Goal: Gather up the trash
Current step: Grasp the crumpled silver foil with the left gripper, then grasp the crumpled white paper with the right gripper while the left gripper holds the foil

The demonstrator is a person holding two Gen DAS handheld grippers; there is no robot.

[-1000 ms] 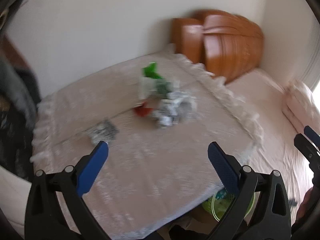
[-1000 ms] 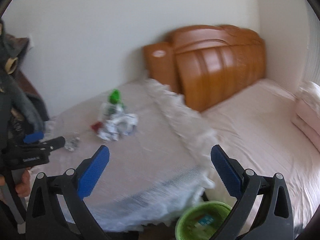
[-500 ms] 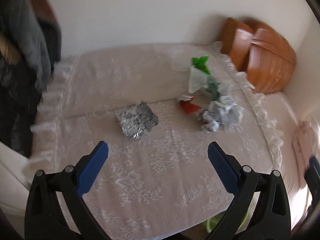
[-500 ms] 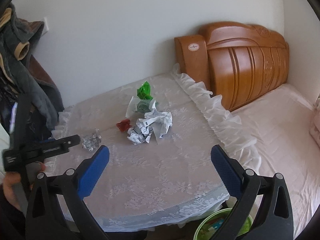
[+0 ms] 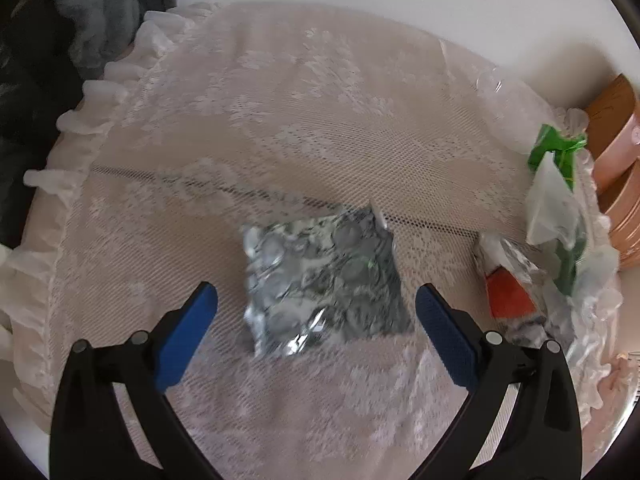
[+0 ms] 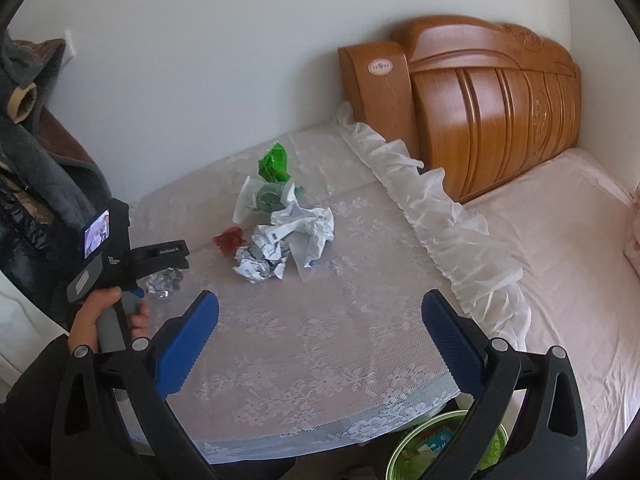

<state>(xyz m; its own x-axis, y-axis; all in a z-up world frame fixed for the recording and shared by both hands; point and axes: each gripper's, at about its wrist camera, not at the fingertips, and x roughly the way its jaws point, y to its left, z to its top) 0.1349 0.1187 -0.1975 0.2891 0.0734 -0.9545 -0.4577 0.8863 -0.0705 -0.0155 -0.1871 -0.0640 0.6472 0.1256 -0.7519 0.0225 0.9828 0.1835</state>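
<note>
Lace-covered table carries a crumpled silver foil packet; the left gripper hangs spread around it, the right gripper spread too.

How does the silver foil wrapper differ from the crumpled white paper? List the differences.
1. The silver foil wrapper is shiny and metallic; the crumpled white paper is matte white with printed marks.
2. The foil wrapper lies fairly flat and squarish; the paper is balled up and bulky.
3. The foil wrapper lies alone, framed by the open left gripper; the paper sits in a pile beside red and green scraps.

Both are trash lying on the lace tablecloth.
</note>
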